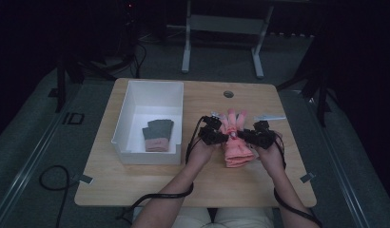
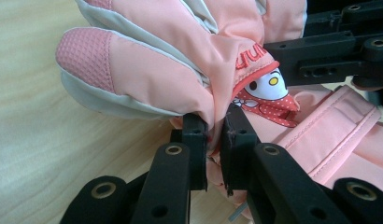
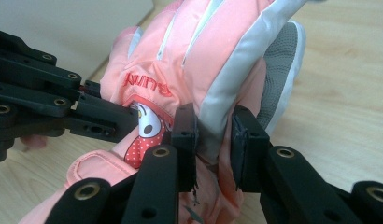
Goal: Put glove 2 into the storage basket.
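A pink padded glove (image 1: 235, 137) with grey trim and a cartoon patch lies on the wooden table (image 1: 136, 180) in front of the person. My left gripper (image 1: 221, 136) pinches a fold of the pink glove (image 2: 189, 65) at its left edge, jaws shut on the fabric (image 2: 215, 135). From the other side my right gripper (image 1: 244, 137) clamps the pink glove (image 3: 213, 60) at its grey-trimmed edge (image 3: 213, 135). The glove's fingers are raised and bent over its cuff. In the right gripper view the left gripper's black arm (image 3: 63, 107) reaches in from the left.
A white open bin (image 1: 131, 102) stands on the table's left half with a folded grey and pink pair of gloves (image 1: 157, 135) inside. A cable grommet (image 1: 228, 94) and a pale strip (image 1: 269, 117) lie at the back. Cables trail off the front edge.
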Available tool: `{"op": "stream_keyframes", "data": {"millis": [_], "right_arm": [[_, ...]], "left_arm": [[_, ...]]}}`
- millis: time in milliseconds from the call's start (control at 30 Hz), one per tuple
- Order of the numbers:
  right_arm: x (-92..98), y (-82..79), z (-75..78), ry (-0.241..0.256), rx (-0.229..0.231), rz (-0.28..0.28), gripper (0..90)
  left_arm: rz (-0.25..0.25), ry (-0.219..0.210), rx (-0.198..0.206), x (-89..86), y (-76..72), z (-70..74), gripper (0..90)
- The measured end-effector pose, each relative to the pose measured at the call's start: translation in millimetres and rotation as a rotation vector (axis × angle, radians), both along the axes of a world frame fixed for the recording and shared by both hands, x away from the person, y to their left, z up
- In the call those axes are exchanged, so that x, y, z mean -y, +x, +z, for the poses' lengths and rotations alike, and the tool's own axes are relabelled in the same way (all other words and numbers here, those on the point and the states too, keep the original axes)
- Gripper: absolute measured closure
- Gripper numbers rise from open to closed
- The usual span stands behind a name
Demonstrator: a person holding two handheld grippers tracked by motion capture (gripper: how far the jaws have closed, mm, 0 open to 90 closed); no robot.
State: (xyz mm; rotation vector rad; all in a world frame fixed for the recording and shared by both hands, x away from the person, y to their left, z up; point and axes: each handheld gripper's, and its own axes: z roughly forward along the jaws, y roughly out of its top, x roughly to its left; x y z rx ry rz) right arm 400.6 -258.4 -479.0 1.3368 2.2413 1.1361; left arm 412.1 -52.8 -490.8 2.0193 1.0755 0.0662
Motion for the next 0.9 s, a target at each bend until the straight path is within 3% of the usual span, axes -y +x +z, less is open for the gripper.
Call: {"op": "stream_keyframes", "data": {"millis": [433, 900], "right_arm": [[-0.6, -11.8, 46.3, 0.058, 0.073, 0.013, 73.8], [-38.6, -13.1, 89.5, 0.087, 0.142, 0.057, 73.9]], "left_arm": [[-0.051, 0.023, 0.062, -11.3, -4.5, 56.5, 81.7], [-0.038, 0.050, 0.104, -55.0, -9.2, 109.4, 81.8]]}}
